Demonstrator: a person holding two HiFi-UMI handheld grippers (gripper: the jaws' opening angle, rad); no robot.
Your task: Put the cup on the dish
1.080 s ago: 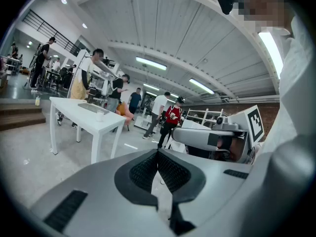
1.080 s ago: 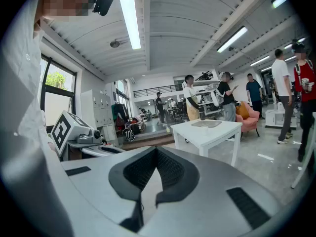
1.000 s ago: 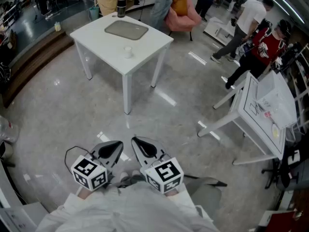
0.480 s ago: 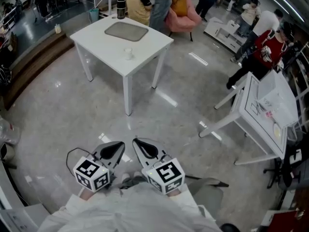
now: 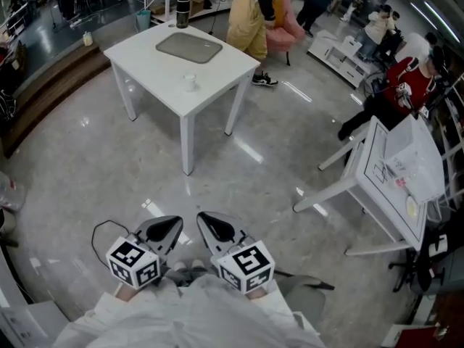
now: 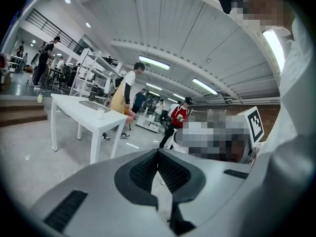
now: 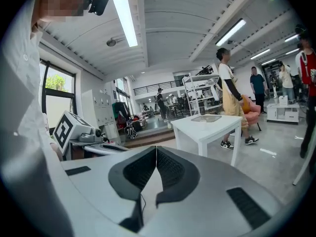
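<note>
Both tools idle at our waist: left gripper (image 5: pixel 174 225) and right gripper (image 5: pixel 206 220) each have jaws together on nothing. We judge they are held low because the approach is not begun. Cup (image 5: pixel 190 83) stands on the table (image 5: pixel 148 62) at 12 o'clock, well apart from us, near its 4 o'clock edge. Dish (image 5: pixel 188 47) lies beyond it at 12. Open floor lies between. A passer-by (image 5: pixel 250 20) stands by the table at 1 o'clock, and a tilted table (image 5: pixel 395 169) at 3.
</note>
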